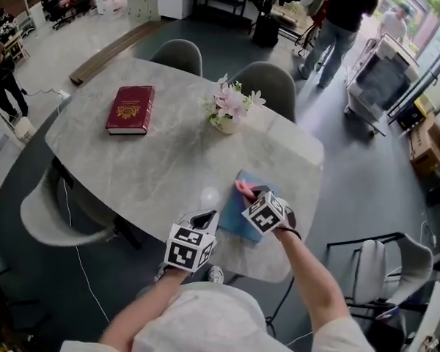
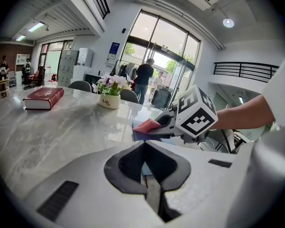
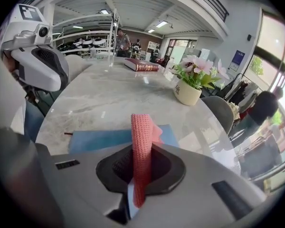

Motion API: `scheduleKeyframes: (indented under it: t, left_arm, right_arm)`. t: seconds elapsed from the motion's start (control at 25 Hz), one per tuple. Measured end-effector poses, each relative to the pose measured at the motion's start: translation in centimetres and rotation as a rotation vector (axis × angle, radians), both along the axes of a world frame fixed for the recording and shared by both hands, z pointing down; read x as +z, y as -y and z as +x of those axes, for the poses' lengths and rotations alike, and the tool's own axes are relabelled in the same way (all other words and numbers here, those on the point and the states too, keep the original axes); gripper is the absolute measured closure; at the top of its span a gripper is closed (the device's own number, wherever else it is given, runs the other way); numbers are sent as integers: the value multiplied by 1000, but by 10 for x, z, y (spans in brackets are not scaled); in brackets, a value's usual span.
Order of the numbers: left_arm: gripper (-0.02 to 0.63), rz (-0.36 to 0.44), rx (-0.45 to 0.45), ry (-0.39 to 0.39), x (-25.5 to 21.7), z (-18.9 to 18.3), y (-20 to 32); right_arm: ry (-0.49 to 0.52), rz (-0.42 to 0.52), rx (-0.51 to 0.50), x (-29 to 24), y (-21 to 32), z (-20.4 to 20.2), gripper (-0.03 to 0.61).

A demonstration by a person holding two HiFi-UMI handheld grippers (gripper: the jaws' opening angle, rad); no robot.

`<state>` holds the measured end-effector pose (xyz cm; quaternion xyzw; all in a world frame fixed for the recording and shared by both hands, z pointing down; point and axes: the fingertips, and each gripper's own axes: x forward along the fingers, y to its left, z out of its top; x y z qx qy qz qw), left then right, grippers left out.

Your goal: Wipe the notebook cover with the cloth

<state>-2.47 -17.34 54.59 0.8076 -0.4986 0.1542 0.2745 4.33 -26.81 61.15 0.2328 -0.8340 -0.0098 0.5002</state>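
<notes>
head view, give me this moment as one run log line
right gripper: shut on pink knitted cloth | cloth: over blue notebook cover | left gripper: shut, empty, beside notebook

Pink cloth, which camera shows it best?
The right gripper view: the cloth fills the centre, pinched in the right claw. The head view shows a tip; the left gripper view a small side glimpse.

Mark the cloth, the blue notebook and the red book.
cloth [image 3: 141, 141], right gripper view, the knit fold between the jaws.
blue notebook [image 3: 99, 139], right gripper view, bare cover.
red book [image 1: 130, 109], head view, cover centre.
</notes>
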Motion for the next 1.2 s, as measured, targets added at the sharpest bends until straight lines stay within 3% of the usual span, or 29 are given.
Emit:
scheduleKeyframes:
  t: [1.2]
  left_arm:
    - [607,-14,150,-26,2,10,-14]
  right_arm:
    - [36,-34,100,2,-69,1,563]
